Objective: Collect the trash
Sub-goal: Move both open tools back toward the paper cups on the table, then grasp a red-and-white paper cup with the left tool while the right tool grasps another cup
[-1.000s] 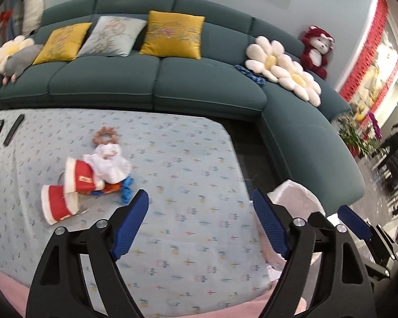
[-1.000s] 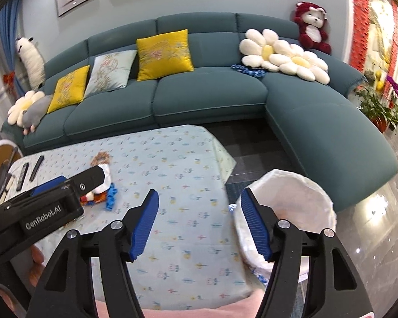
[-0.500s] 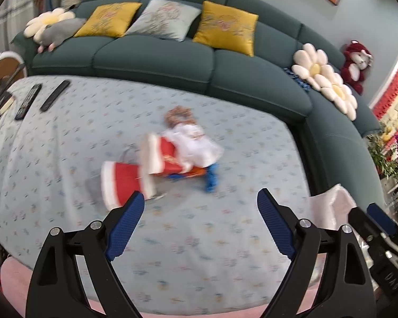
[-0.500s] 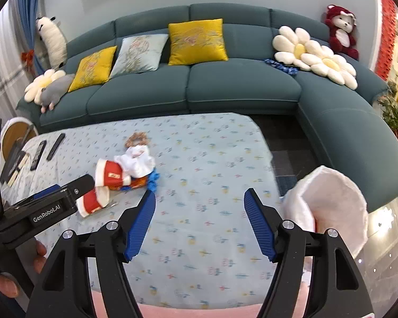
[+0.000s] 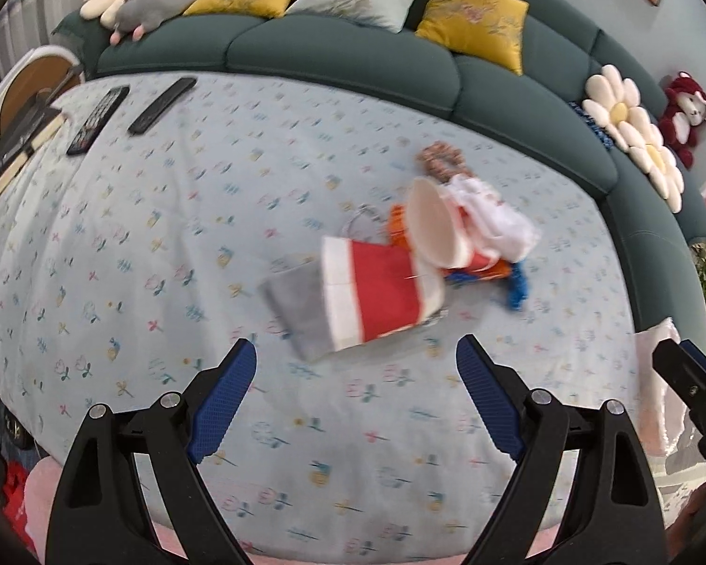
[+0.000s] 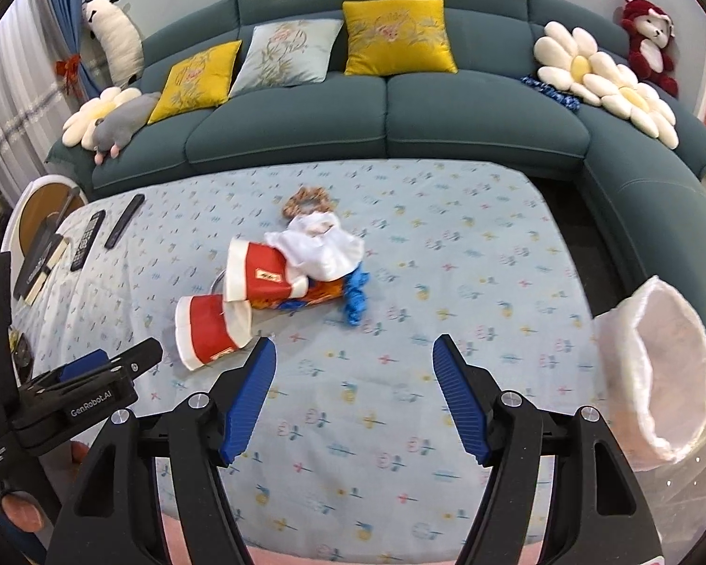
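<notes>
Lining up on the trash pile

Left gripper wide open, empty, near the red cup; right gripper likewise; next, straddle and pinch

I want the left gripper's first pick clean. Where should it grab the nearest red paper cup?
Probably across the red paper cup at its red middle band, coming from above: it lies on its side, clear of the pile, and the left gripper is open just short of it. A rim pinch might crush it.
</notes>
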Demonstrator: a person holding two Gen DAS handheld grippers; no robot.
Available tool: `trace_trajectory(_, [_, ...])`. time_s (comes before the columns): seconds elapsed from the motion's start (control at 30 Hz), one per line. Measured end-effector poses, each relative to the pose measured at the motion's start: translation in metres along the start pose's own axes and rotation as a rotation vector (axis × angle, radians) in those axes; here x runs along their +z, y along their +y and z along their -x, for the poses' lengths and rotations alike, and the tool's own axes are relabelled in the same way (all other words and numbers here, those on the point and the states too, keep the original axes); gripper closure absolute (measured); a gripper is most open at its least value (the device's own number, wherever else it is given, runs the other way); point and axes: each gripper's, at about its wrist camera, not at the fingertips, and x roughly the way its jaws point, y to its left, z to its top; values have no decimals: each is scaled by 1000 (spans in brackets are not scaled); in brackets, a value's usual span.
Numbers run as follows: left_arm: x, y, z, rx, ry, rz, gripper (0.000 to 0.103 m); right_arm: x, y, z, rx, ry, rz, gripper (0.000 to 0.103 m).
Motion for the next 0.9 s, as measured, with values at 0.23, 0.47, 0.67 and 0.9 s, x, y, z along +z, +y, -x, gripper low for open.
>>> trace_trajectory(0.23, [-1,22,-35,-29,72,32,21,-4,14,-33,7,54,3,37])
trace_trajectory(0.47, [10,7,-64,-103,87,-40,30,2,18,-57,6,86,-2,37])
trace_trajectory(0.67, [15,0,-83,-153,127,-42,55,9,21,-76,7,107,-13,37])
trace_trajectory(0.9, [12,-2,-82,-233,142,5,88,25,38,-84,53,97,-4,37])
